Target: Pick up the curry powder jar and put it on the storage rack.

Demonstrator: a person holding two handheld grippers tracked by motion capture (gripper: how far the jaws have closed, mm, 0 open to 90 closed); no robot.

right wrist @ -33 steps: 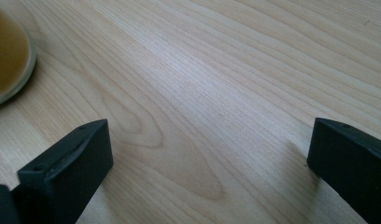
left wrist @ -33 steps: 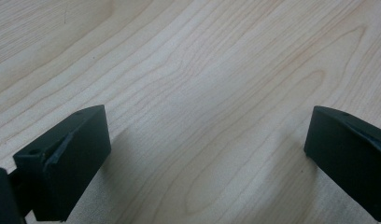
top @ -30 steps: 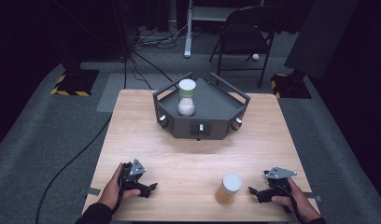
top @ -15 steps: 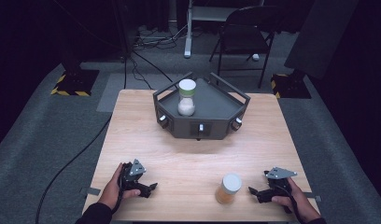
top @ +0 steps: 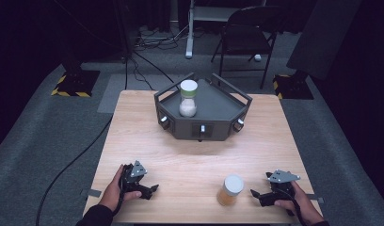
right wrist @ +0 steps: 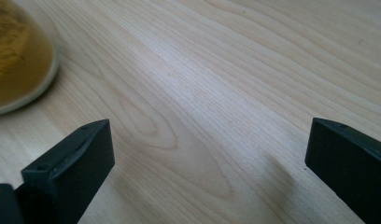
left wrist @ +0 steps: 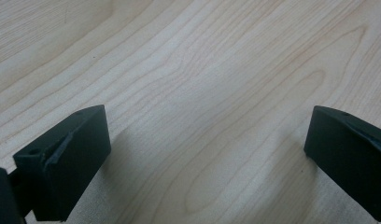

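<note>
Two claws spread wide — left claw (top: 150, 190), right claw (top: 257, 196) — amber jar (top: 229, 190) upright, white-lidded

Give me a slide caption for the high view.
Open grippers, left gripper and right gripper, rest near an amber jar.

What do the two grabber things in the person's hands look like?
Both are black. The left gripper and right gripper each have two blocky black jaws and a grey three-cornered plate on top. The person wears dark sleeves.
</note>
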